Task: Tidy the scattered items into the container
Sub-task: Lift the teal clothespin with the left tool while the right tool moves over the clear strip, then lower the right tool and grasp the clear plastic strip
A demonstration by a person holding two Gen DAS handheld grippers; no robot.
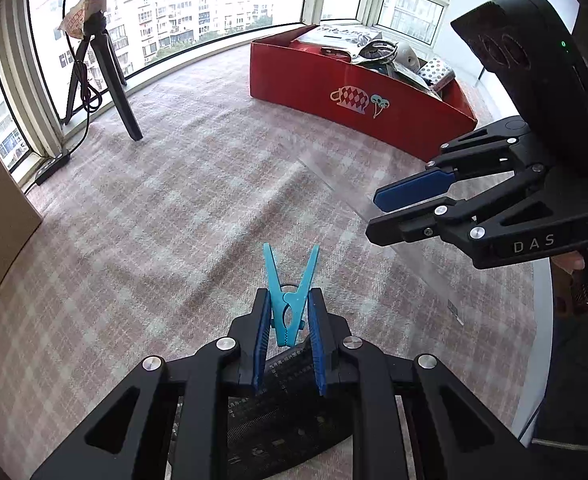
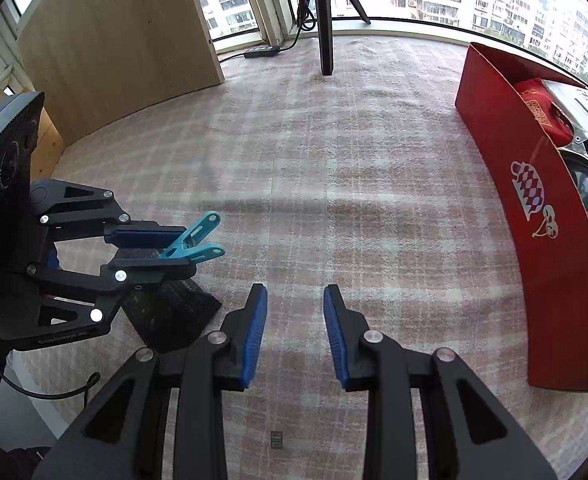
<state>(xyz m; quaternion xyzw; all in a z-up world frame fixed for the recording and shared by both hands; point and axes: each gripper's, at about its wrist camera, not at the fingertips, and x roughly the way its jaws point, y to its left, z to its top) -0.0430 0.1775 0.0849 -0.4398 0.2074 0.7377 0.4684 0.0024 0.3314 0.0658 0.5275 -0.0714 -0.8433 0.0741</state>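
My left gripper (image 1: 289, 300) is shut on a light blue clothespin (image 1: 291, 300), held above the checked cloth with its prongs pointing forward. It also shows in the right wrist view (image 2: 191, 240), where the left gripper (image 2: 181, 250) is at the left. My right gripper (image 2: 296, 292) is open and empty over the cloth; in the left wrist view it (image 1: 376, 216) is at the right. The red box (image 1: 358, 96) holds several items and stands at the far right; it also shows in the right wrist view (image 2: 526, 200).
A dark flat packet (image 2: 173, 312) lies on the cloth under the left gripper. A black tripod (image 1: 105, 72) and a cable with a power strip (image 1: 53, 164) stand by the window. A wooden panel (image 2: 125, 40) is at the left.
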